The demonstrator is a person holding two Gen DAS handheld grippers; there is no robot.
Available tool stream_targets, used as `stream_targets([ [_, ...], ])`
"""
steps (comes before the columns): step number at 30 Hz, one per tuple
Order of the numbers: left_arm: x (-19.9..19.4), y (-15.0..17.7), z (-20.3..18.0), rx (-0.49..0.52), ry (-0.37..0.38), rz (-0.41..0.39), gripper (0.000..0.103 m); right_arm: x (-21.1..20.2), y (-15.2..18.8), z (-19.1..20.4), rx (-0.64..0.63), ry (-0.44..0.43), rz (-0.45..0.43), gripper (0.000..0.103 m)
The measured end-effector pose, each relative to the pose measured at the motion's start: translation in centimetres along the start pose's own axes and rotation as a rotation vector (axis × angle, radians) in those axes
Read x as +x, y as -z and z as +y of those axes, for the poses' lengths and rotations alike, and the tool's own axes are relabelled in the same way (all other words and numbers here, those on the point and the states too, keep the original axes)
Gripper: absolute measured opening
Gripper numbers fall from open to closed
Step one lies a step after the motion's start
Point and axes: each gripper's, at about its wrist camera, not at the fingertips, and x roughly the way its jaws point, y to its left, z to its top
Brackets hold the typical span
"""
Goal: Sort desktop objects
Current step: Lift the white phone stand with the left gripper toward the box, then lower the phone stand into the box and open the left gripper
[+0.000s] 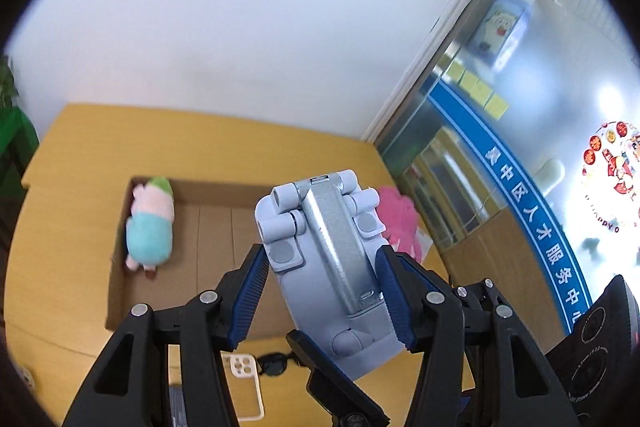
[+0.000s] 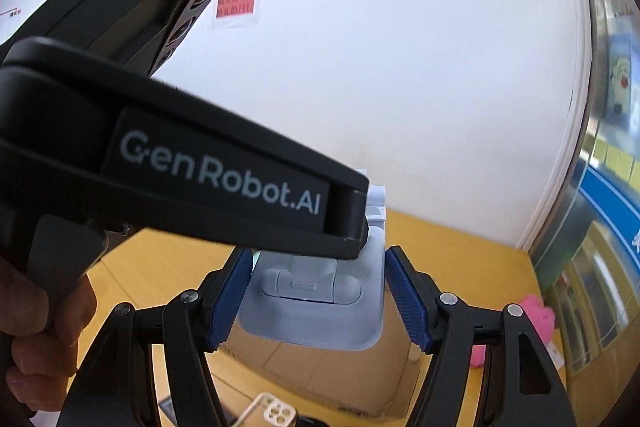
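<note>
The pale grey-blue folding plastic stand with a silver metal arm down its middle (image 1: 332,267) is up in the air between both tools, well above the yellow wooden desk (image 1: 80,155). The left gripper (image 1: 324,295) has its ribbed blue pads (image 1: 250,297) pressed against the stand's two long sides, so it is clamped on it. From the right wrist view the right gripper (image 2: 316,301) flanks the stand's wider base (image 2: 316,311); its left pad looks to be touching, while the right pad (image 2: 406,301) seems to stand just off the edge, so I cannot tell whether that one truly grips. A hand (image 2: 36,343) shows at the lower left of that view, around the black handle of the left tool.

Beyond the stand an open brown cardboard box (image 1: 208,227) sits toward the desk's far edge, with a turquoise and pink plush toy (image 1: 150,227) lying against its left wall. A pink fluffy plush (image 1: 400,223) lies by the box's right side, near the desk's right edge. At the near edge lie a cream phone case (image 1: 246,387) and a small dark object (image 1: 274,365) I cannot make out.

My guess is the stand is headed for the box. To do it well, keep both tools level with each other so it does not twist, carry it over the bare floor right of the plush, lower until it rests, then let go both sides together.
</note>
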Motion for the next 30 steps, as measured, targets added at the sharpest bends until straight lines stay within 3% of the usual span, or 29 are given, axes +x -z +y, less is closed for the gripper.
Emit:
stream_targets([
  [6, -2.5, -2.6, -0.6, 0.033, -0.032, -0.074, 0.055, -0.7, -4.0, -0.6, -0.002, -0.010, -0.066, 0.073],
  [10, -2.0, -3.9, 0.3, 0.028, -0.038, -0.070, 0.055, 0.2, -4.4, -2.4, 0.004, -0.020, -0.064, 0.073],
  [11, -1.5, -4.1, 0.6, 0.025, -0.039, -0.066, 0.055, -0.1, -4.4, -1.1, 0.006, -0.021, -0.061, 0.073],
  [15, 0.8, -5.1, 1.9, 0.016, -0.043, -0.045, 0.055, -0.3, -3.8, -2.3, 0.023, -0.023, -0.035, 0.073],
  [30, 13.6, -7.2, 9.7, -0.047, -0.022, 0.109, 0.055, 11.5, 0.0, -6.9, 0.077, -0.006, 0.133, 0.073],
])
